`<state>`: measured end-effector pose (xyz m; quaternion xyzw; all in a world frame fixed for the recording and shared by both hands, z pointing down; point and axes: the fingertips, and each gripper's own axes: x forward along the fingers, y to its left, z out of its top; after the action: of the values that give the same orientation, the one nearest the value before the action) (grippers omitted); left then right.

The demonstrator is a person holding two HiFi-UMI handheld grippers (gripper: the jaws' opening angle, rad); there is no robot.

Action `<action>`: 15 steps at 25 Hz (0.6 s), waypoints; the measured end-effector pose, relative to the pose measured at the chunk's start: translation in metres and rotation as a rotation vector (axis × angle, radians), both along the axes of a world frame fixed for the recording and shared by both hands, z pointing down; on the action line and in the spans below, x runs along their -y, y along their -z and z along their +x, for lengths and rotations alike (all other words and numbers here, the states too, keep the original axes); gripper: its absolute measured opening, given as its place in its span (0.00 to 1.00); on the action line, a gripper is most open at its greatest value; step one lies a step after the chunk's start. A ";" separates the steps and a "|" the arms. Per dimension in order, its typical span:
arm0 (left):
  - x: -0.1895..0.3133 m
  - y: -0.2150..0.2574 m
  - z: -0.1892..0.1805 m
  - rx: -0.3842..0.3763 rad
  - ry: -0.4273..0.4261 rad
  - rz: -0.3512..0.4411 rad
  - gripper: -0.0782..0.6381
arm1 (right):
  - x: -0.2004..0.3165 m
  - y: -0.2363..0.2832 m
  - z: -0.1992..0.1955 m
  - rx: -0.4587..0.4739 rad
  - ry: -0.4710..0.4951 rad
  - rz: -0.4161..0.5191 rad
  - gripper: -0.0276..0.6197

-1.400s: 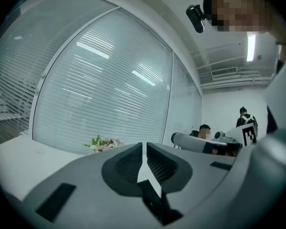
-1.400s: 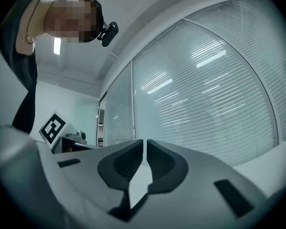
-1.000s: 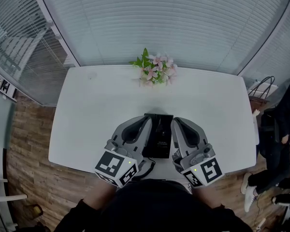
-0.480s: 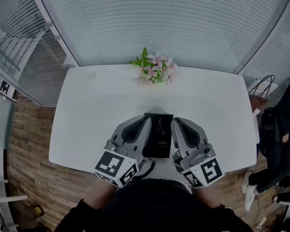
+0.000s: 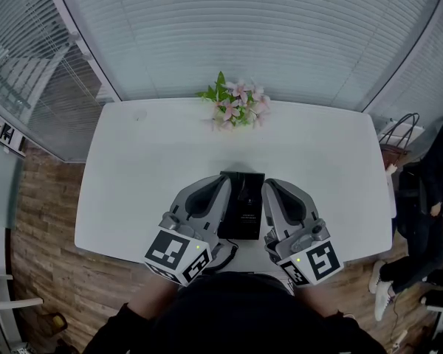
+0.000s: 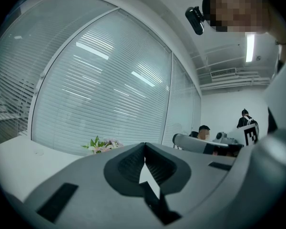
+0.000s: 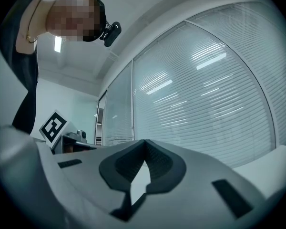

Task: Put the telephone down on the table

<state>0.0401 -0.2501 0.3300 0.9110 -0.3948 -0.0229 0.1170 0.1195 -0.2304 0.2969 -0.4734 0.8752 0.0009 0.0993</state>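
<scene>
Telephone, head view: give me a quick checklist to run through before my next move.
1. Left gripper shut with nothing between its jaws: ok.
2. Right gripper shut with nothing between its jaws: ok.
3. Telephone sits between the two grippers, over the near part of the table: ok.
4. Telephone resting flat on the table, free of both grippers' sides: cannot tell.
5. Flowers at the far edge, well apart from the telephone: ok.
</scene>
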 end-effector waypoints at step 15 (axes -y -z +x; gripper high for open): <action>-0.004 0.003 0.002 0.002 -0.015 0.007 0.13 | -0.006 0.001 0.001 -0.020 -0.022 0.007 0.05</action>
<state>0.0422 -0.2461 0.3273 0.9144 -0.3878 -0.0223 0.1137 0.1206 -0.2241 0.2960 -0.4824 0.8710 0.0100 0.0922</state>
